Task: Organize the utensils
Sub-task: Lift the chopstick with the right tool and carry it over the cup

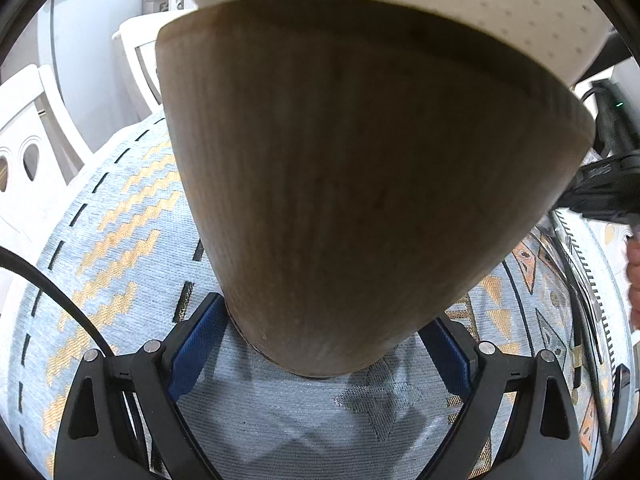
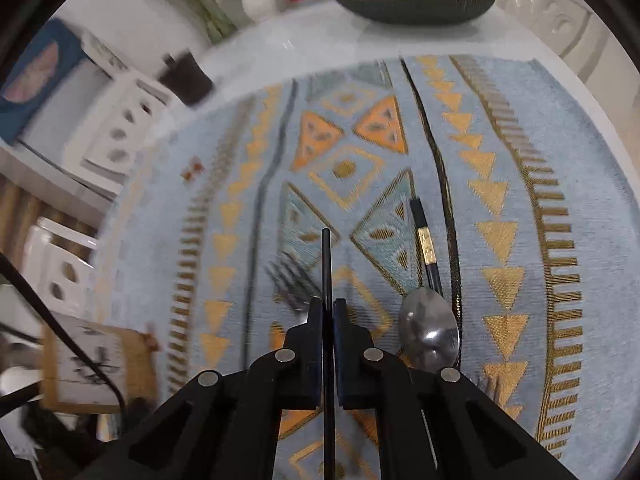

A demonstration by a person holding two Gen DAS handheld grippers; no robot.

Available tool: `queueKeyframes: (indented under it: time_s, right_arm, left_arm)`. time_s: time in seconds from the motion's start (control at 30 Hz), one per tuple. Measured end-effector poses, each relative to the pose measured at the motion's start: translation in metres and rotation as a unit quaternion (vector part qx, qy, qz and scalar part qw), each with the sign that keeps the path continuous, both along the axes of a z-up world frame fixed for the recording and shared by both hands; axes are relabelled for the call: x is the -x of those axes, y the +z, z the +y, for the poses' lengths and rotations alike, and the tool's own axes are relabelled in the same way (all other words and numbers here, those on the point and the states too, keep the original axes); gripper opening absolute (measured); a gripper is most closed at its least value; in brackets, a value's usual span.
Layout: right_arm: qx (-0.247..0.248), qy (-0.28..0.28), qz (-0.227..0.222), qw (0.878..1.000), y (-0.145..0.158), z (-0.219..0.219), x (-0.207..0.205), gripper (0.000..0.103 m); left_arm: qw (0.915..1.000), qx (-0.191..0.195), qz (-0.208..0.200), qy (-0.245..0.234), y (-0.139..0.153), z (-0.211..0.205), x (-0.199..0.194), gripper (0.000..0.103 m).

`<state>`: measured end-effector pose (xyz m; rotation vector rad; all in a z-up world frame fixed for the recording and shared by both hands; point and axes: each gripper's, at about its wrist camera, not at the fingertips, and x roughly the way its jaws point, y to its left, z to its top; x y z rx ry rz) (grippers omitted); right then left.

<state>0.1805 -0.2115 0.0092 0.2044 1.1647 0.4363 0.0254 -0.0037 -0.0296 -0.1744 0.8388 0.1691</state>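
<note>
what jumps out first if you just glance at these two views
A big wooden holder fills the left wrist view, clasped between the left gripper pads. In the right wrist view, the right gripper is shut on a thin black chopstick, with a metal spoon lying just right on the patterned cloth.

left wrist: angled down, close on holder (image 1: 360, 184) | right wrist: angled down | shared: tablecloth (image 2: 520, 128)
</note>
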Motion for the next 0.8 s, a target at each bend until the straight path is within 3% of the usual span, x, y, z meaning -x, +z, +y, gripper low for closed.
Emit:
queueKeyframes:
  time_s: [0.27, 0.5, 0.63, 0.8]
  right_arm:
    - [-0.030, 0.032, -0.086, 0.995, 0.075, -0.011, 0.056, 0.004]
    - [-0.049, 0.046, -0.100, 0.993, 0.099, -0.017, 0.098, 0.004]
    - [-0.083, 0.022, -0.103, 0.991, 0.111, -0.031, 0.107, 0.004]
    - [-0.103, 0.000, -0.139, 0.985, 0.145, -0.037, 0.107, 0.004]
  left_arm:
    - [1.0000, 0.000, 0.000, 0.000, 0.000, 0.000, 0.000, 0.094]
    - [1.0000, 0.001, -0.001, 0.000, 0.000, 0.000, 0.000, 0.094]
    - [1.0000, 0.002, -0.001, 0.000, 0.000, 0.000, 0.000, 0.094]
    - [1.0000, 0.002, -0.001, 0.000, 0.001, -0.001, 0.000, 0.094]
